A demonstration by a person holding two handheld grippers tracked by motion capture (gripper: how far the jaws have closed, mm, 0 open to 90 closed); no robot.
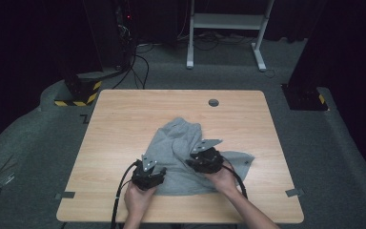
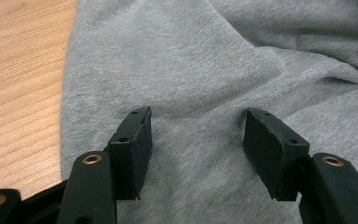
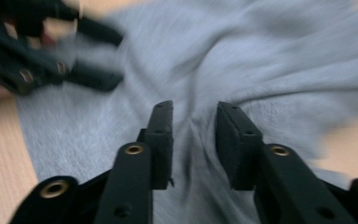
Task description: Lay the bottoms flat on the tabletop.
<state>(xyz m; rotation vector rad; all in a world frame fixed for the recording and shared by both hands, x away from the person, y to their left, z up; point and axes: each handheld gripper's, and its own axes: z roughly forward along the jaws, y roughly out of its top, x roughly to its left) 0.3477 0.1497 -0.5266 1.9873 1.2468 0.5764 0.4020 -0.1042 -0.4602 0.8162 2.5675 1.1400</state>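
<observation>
**Two grippers on a grey garment**

One wooden table [image 1: 124,119] carries everything, and its round cable hole [image 1: 213,102] serves as the landmark. The grey garment [image 1: 178,143] lies crumpled on the tabletop, on the person's side of that hole and well apart from it, with folds bunched toward the hole and a flatter part spreading toward the near edge.

The left gripper [image 1: 148,175] sits on the garment's near-left edge, farther from the hole than anything else on the cloth. In the left gripper view its jaws stand apart over flat fabric [image 2: 196,140], released, the pads pressing on nothing.

The right gripper [image 1: 205,160] rests on the cloth almost straight toward the person from the hole, nearer to it than the left one. In the blurred right gripper view its jaws stand a small way apart with a raised fold of the garment [image 3: 193,135] running between them; whether the pads pinch that fold cannot be told.
</observation>
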